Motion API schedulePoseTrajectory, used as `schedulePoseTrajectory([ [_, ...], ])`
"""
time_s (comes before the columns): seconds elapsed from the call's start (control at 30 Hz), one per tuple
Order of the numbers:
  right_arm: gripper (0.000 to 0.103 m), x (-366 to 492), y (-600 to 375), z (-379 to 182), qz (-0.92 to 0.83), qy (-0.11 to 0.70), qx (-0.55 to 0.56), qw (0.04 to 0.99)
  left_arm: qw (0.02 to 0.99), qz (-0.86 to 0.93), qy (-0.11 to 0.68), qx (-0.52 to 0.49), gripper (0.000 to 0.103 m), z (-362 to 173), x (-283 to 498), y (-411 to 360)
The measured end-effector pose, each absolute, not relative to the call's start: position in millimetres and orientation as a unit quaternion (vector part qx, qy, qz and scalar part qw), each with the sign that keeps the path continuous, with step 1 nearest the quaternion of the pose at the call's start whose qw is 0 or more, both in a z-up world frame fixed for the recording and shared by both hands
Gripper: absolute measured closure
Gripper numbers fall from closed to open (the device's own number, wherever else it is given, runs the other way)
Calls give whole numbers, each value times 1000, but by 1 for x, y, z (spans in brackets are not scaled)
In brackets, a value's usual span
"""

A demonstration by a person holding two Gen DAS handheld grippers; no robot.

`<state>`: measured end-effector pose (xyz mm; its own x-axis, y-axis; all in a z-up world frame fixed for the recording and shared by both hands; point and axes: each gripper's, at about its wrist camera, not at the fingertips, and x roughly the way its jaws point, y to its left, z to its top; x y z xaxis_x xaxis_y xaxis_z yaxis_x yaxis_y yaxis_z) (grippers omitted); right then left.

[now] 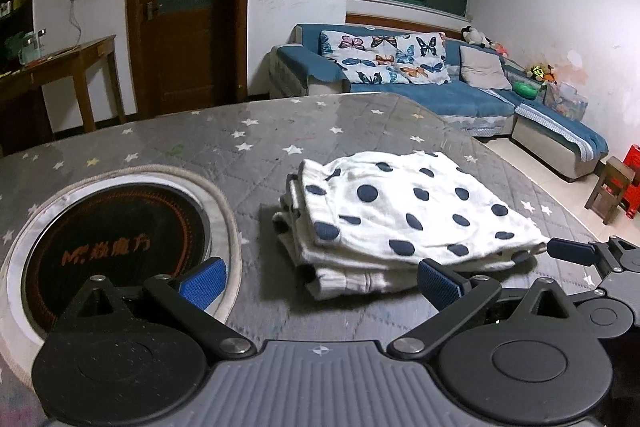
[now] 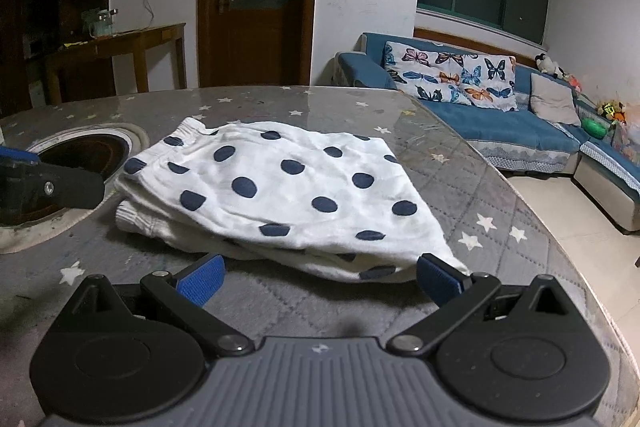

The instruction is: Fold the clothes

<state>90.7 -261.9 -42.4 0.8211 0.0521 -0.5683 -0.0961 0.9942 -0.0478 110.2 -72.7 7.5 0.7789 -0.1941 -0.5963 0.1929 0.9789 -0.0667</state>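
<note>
Your left gripper (image 1: 320, 281) and right gripper (image 2: 320, 277) are both spread wide, gripping nothing. The folded white navy-dotted cotton garment (image 2: 280, 195) sits at 12 o'clock on the grey star-print quilted tablecloth (image 1: 248, 163); right pad (image 2: 438, 281) possibly touching its hem.

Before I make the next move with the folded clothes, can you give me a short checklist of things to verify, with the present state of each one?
1. Left gripper open and holding nothing: ok, the blue pads stand wide apart.
2. Right gripper open and holding nothing: ok.
3. Polka-dot garment folded into a compact stack: ok, layered edges show at its left side.
4. Garment lies fully on the table: ok, no part hangs over the edge.
5. Garment clear of the round cooktop: ok, a strip of table cover shows between them.
6. Layers underneath smooth and aligned: cannot tell, they are hidden.
</note>
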Motion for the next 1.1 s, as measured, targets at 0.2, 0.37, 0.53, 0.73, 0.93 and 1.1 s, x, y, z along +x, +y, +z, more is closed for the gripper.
schedulePoseTrajectory([
  [0.2,0,82,-254,-44,41,296,-33,954,943,-99,319,-5,0,2,94,-68],
  [0.37,0,74,-250,-46,43,297,-29,954,942,-91,324,-10,0,-3,83,-62],
  [0.53,0,68,-247,-47,41,296,-22,954,942,-85,324,-6,0,-5,74,-59],
  [0.73,0,62,-243,-47,37,292,-18,956,943,-83,321,-9,0,-6,64,-56],
  [0.93,0,56,-238,-48,38,290,-15,956,943,-81,322,-9,0,-7,57,-53],
  [1.1,0,51,-233,-47,39,288,-18,957,944,-81,319,-13,0,-6,51,-51],
])
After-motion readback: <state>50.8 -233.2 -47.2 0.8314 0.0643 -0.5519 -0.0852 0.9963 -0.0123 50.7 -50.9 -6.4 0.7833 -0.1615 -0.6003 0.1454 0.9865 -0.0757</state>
